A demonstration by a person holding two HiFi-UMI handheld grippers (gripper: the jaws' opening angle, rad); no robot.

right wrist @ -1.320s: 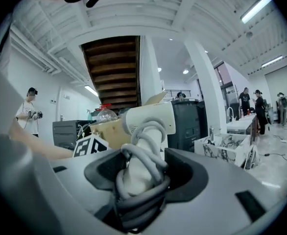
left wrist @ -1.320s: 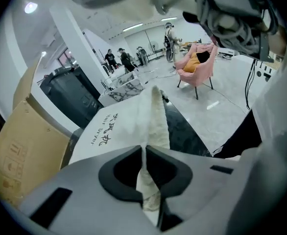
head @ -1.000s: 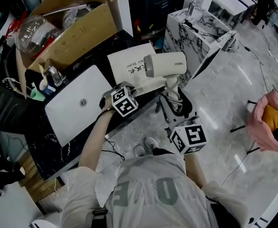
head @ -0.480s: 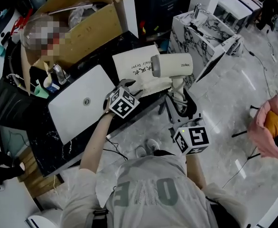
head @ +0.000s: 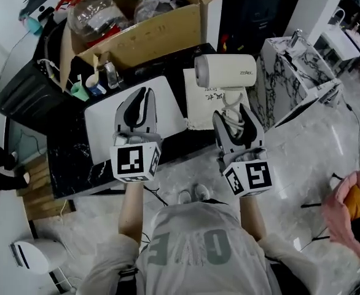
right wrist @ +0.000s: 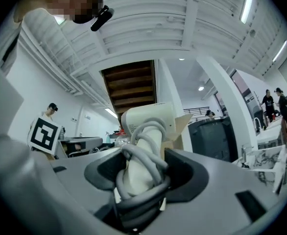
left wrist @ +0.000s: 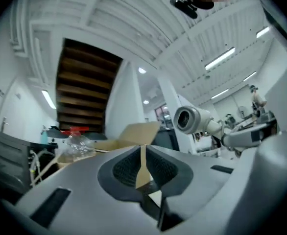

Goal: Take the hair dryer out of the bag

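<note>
The white hair dryer (head: 226, 72) is out of the bag, nozzle to the left, its grey cord wound round the handle. My right gripper (head: 232, 112) is shut on that wrapped handle; in the right gripper view the hair dryer (right wrist: 146, 121) stands up between the pads of the right gripper (right wrist: 141, 173). The flat white printed bag (head: 199, 106) lies on the black table (head: 69, 158) below the dryer. My left gripper (head: 143, 94) is lifted over the table, left of the dryer. Its jaws have just been closing with nothing between them; in its own view the left gripper (left wrist: 143, 168) shows only a thin slit.
An open cardboard box (head: 149, 35) with a clear plastic bottle (head: 97, 14) stands at the table's back. A white slab (head: 106, 131) lies under the left gripper. Small bottles and a cup (head: 94, 82) stand at the left. A marble-patterned cabinet (head: 290, 72) is on the right.
My left gripper has left the bag, risen and rolled upright, its jaws opening and then closing. My right gripper has lifted the hair dryer a little higher above the bag.
</note>
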